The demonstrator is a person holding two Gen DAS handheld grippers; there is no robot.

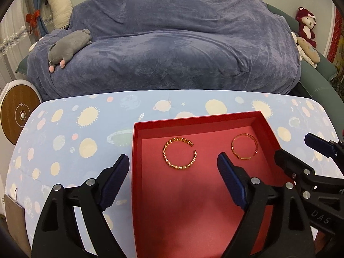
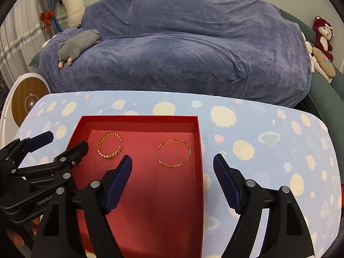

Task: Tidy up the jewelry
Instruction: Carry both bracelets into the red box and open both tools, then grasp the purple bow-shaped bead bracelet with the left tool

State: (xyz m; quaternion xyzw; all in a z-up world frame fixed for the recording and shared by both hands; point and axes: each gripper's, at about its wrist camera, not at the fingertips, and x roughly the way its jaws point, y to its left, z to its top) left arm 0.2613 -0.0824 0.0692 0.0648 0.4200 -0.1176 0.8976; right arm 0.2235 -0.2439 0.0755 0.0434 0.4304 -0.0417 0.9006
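Note:
A red open box lies on the space-print table. Inside it lie two gold bracelets: a twisted open cuff to the left and a thin round bangle to the right. My left gripper is open and empty, straddling the box's left wall just before the cuff. My right gripper is open and empty, straddling the box's right wall just before the bangle. Each gripper shows in the other's view, the right one and the left one, both open.
The table's blue cloth ends at a far edge. Behind it stands a sofa under a purple cover with a grey plush toy. A round white and wood device stands at the left.

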